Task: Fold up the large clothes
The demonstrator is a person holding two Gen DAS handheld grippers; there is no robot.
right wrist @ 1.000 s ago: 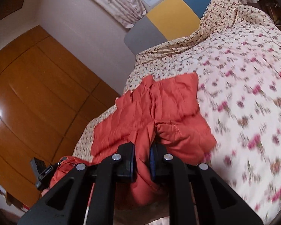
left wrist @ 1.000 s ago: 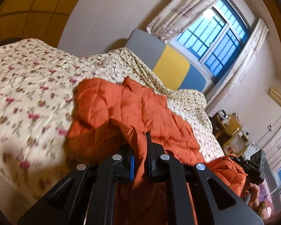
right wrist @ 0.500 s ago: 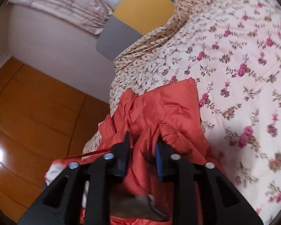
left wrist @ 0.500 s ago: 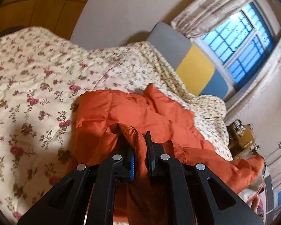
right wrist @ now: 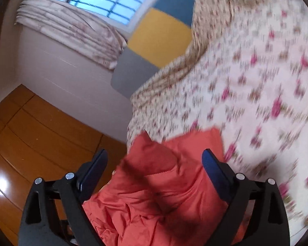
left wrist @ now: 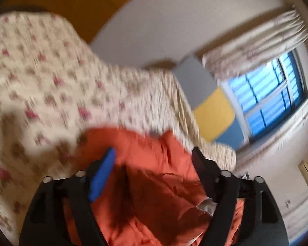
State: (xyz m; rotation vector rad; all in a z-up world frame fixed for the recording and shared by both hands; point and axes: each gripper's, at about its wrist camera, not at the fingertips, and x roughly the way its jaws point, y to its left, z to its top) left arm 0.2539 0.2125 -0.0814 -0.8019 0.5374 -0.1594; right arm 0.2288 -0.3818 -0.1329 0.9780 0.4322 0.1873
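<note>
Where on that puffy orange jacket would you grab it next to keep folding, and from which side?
Probably the far edge of the orange jacket, where one corner sticks up from the floral bedspread. Reach over the garment from the near side and pinch that raised edge; the middle lies too thick and flat. Both the left gripper and right gripper have just been opening, gripping nothing.

Jacket (right wrist: pixel 164 194) on bedspread (right wrist: pixel 256 82), headboard (right wrist: pixel 160 37) behind

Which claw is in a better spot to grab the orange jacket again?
Probably the right claw: it is open, and the orange jacket bunches in a clear ridge between its fingers. The left claw, also open, shows flatter, blurrier fabric.
</note>
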